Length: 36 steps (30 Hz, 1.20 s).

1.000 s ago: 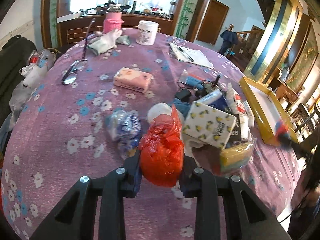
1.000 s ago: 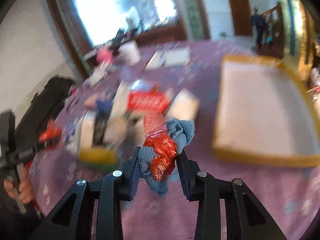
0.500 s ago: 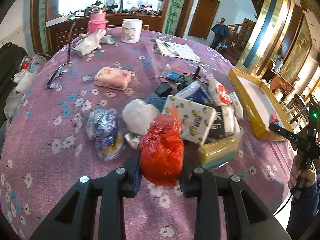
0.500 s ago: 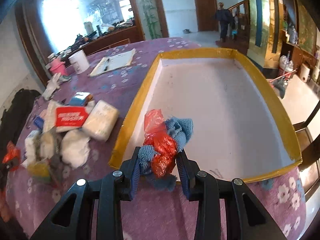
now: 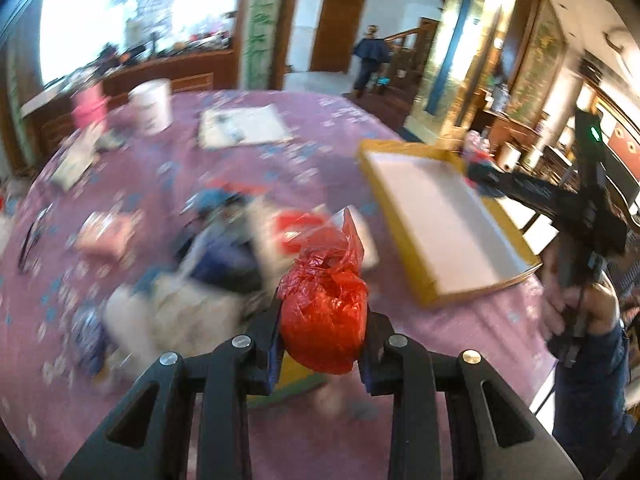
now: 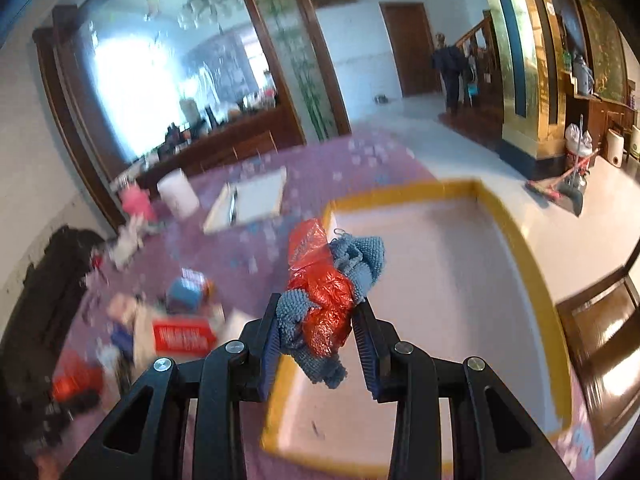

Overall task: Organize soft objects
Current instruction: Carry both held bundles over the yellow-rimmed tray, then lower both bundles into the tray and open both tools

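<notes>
Your left gripper (image 5: 322, 336) and right gripper (image 6: 316, 340) are matte black skeletal frames with triangular cut-outs, silver screw heads and dark blue ribbed pads (image 6: 269, 350); a green light shows on the right unit, and your sleeve (image 5: 592, 380) is dark blue.

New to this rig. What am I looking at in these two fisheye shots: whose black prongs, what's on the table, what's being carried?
There is no robot. A person holds a two-finger gripper in each hand, and each gripper has a camera looking along its fingers, so the black prongs at the bottom of each picture are that gripper's own.

In the left wrist view, the left gripper is shut on a red plastic bag. At right, the person's hand holds the other tool.

In the right wrist view, the right gripper is shut on a blue cloth bunched with red plastic.

The purple flowered tablecloth carries a blurred heap of packets and a yellow-rimmed tray, which looks empty.
</notes>
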Motion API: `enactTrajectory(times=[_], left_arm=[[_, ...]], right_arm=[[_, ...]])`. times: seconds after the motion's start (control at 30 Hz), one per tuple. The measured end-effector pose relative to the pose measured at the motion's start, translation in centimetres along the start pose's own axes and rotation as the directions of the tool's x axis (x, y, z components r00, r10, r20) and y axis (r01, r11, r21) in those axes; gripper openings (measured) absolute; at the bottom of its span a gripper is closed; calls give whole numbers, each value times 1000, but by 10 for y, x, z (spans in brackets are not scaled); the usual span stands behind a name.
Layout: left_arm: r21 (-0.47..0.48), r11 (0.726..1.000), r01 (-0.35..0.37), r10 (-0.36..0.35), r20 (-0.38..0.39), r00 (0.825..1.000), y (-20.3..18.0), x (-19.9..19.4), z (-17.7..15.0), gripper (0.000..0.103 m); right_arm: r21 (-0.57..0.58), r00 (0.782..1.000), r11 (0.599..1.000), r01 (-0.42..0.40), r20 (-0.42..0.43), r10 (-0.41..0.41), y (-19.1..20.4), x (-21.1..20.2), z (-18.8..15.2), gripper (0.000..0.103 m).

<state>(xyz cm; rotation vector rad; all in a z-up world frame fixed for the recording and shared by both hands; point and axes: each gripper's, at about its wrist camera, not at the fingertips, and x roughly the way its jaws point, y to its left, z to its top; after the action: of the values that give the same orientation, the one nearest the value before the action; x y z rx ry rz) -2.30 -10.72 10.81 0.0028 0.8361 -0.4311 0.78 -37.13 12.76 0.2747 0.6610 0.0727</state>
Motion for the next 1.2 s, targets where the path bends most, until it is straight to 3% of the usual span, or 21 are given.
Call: enactTrajectory(times=[0.13, 0.27, 0.43, 0.7, 0.9, 1.0, 1.07, 1.13, 1.17, 1.2], left_arm=[[47, 999, 24, -25, 22, 999, -34, 13, 30, 29], [72, 995, 63, -64, 22, 998, -67, 36, 64, 29], [80, 993, 88, -87, -21, 996, -96, 85, 100, 29], [103, 994, 35, -20, -146, 989, -127, 200, 136, 29], [104, 995, -8, 35, -267, 963, -136, 269, 142, 29], [126, 991, -36, 72, -293, 953, -140, 283, 136, 29], [121, 992, -29, 62, -281, 958, -141, 279, 137, 29], [121, 992, -41, 72, -265, 962, -142, 276, 136, 36], [117, 992, -39, 69, -269, 961, -142, 277, 137, 47], [110, 993, -34, 63, -270, 961, -142, 276, 136, 51]], right_arm=[[43, 997, 998, -37, 64, 34, -7, 3, 30, 37], [80, 995, 997, 19, 95, -27, -25, 21, 56, 37], [181, 997, 981, 75, -16, -73, -75, 74, 63, 37], [318, 989, 945, 78, -142, -34, -135, 112, 43, 37], [346, 984, 931, 115, -167, -60, -149, 115, 38, 37], [347, 980, 929, 130, -186, -68, -148, 119, 37, 37], [351, 979, 927, 133, -191, -69, -150, 119, 37, 39], [341, 977, 929, 141, -198, -76, -149, 119, 38, 39], [335, 976, 931, 142, -203, -76, -148, 120, 37, 40], [334, 976, 932, 138, -208, -70, -147, 121, 37, 40]])
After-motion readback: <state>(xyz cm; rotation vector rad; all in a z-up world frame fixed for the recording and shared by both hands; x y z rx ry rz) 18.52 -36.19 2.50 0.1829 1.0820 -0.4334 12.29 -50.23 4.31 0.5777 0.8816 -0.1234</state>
